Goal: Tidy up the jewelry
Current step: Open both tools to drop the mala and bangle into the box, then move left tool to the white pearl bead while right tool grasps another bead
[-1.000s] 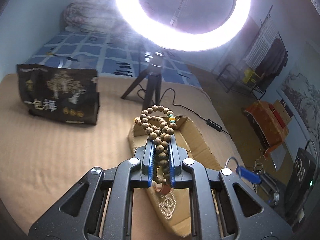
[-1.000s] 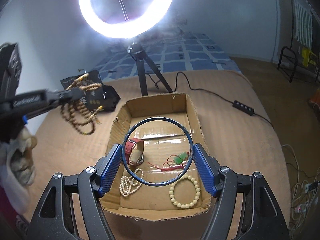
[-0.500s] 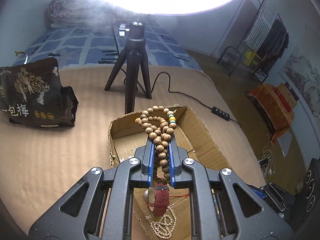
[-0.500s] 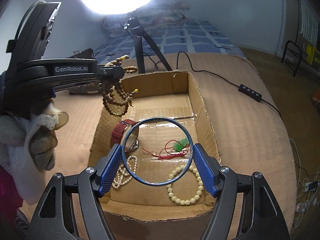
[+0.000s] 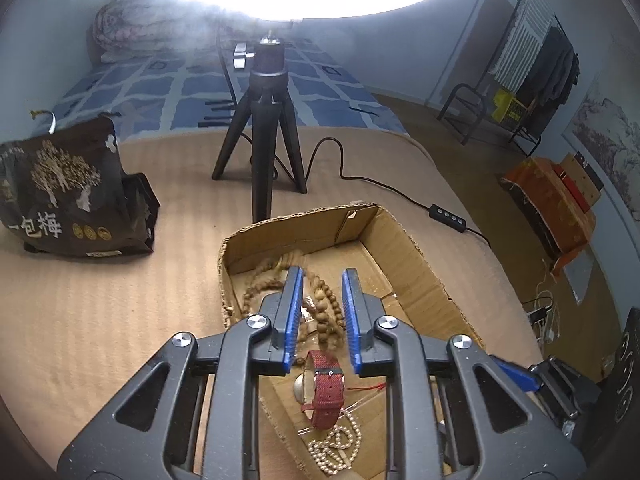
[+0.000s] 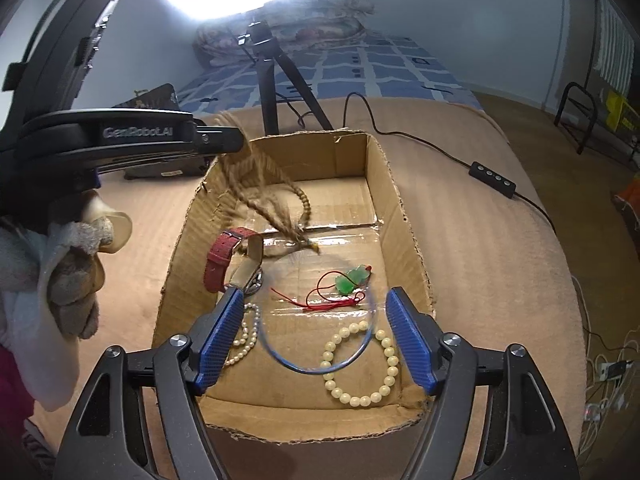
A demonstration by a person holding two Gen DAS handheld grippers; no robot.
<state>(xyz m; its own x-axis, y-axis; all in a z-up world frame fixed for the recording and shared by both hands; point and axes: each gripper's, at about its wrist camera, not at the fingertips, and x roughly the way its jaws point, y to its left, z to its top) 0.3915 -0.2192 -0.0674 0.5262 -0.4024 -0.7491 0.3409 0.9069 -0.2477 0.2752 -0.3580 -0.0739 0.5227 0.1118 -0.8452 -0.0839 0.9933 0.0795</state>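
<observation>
My left gripper (image 5: pixel 322 280) is open above the cardboard box (image 5: pixel 404 248); it also shows in the right wrist view (image 6: pixel 232 140). The brown wooden bead string (image 5: pixel 324 312) falls blurred into the box (image 6: pixel 264 196). My right gripper (image 6: pixel 314 320) is open over the box's near end. The thin blue ring (image 6: pixel 316 332) is blurred between its fingers, dropping free. In the box (image 6: pixel 400 216) lie a red-strap watch (image 6: pixel 224 256), a green pendant on red cord (image 6: pixel 352 278), a cream bead bracelet (image 6: pixel 360 364) and a pearl string (image 6: pixel 246 332).
A ring light on a black tripod (image 5: pixel 264 152) stands behind the box, its cable and switch (image 5: pixel 446 216) trailing right. A dark printed bag (image 5: pixel 68 196) sits at the left on the tan bed cover. The gloved left hand (image 6: pixel 68 276) is beside the box.
My left gripper opened and the wooden beads dropped from it into the box. My right gripper opened wider and the blue ring slipped free downwards.
</observation>
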